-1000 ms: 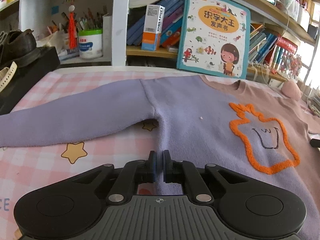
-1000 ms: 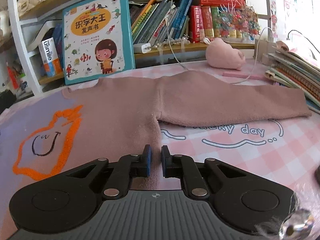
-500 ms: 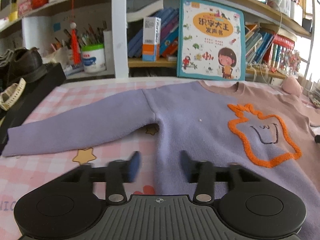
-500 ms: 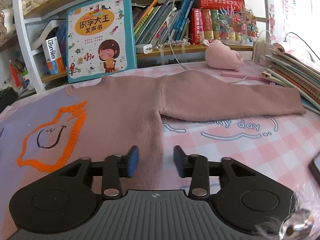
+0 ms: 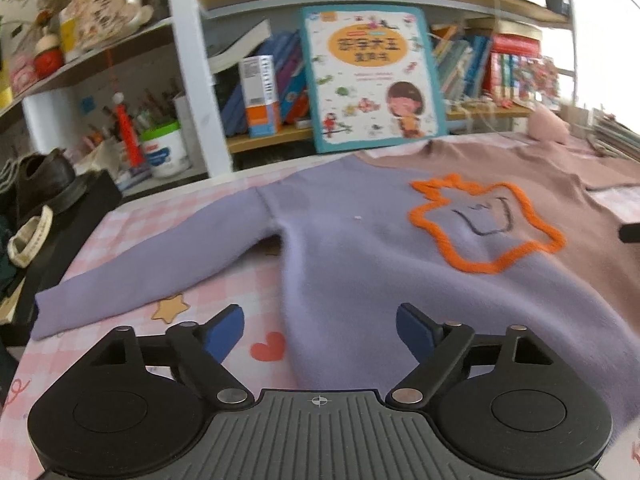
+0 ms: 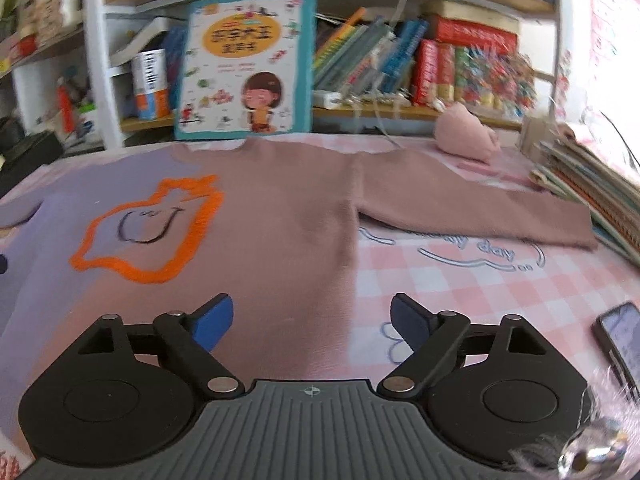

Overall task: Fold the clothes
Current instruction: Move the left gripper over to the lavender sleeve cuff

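Note:
A two-tone sweater (image 5: 360, 264) (image 6: 288, 220) lies flat on the pink checked tablecloth, lilac on the left half, dusty pink on the right, with an orange outline (image 5: 486, 222) (image 6: 152, 232) on the chest. Its lilac sleeve (image 5: 160, 272) stretches left and its pink sleeve (image 6: 472, 210) stretches right. My left gripper (image 5: 320, 330) hovers over the lilac hem edge, jaws opening wide, nothing pressed between them. Over the pink hem edge my right gripper (image 6: 312, 320) is also opening, and its blue pads grip nothing.
A bookshelf lines the back, with a children's book (image 5: 374, 78) (image 6: 248, 66) leaning on it. Dark shoes (image 5: 44, 176) on a black box sit at the left. A stack of books (image 6: 588, 184), a pink plush (image 6: 466, 132) and a phone (image 6: 622, 340) lie at the right.
Both grippers went from shut on the sweater's lower edge to wide open and let it go. Both pulled back from the sweater and rolled, so the views show more of it.

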Available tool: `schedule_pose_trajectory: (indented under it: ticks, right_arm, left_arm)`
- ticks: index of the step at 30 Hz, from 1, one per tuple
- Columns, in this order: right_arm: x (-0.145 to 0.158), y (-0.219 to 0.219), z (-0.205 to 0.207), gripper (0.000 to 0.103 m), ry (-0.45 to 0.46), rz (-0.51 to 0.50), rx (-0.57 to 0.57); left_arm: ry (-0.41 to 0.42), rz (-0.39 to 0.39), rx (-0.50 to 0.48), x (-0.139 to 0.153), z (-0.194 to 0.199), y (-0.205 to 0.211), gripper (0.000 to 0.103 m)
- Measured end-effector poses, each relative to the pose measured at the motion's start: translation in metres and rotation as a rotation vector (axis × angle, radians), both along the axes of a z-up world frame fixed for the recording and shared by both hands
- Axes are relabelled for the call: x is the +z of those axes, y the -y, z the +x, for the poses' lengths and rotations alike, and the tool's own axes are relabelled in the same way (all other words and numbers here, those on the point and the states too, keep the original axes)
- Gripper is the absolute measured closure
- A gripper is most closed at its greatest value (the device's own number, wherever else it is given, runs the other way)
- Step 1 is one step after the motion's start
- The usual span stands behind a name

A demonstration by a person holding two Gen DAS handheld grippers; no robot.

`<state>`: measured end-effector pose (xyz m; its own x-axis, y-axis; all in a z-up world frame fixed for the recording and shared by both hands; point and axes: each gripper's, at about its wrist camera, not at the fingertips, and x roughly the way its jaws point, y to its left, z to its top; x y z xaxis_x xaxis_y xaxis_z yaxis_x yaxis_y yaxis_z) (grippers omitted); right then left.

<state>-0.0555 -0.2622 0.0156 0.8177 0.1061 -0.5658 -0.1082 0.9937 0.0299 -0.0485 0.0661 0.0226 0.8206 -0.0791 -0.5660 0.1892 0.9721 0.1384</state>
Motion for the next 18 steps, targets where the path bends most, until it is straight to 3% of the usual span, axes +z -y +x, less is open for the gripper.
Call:
schedule_pose_trajectory:
  ticks: [10, 18]
  right_arm:
    - [0.005, -0.042, -0.006, 0.016, 0.017, -0.039, 0.150]
    - [0.008, -0.076, 0.000, 0.016, 0.026, -0.041, 0.263]
  left_arm:
    - [0.001, -0.008, -0.029, -0.003, -0.007, 0.004, 0.013]
    - [0.015, -0.026, 0.027, -0.004, -0.009, -0.013, 0.013]
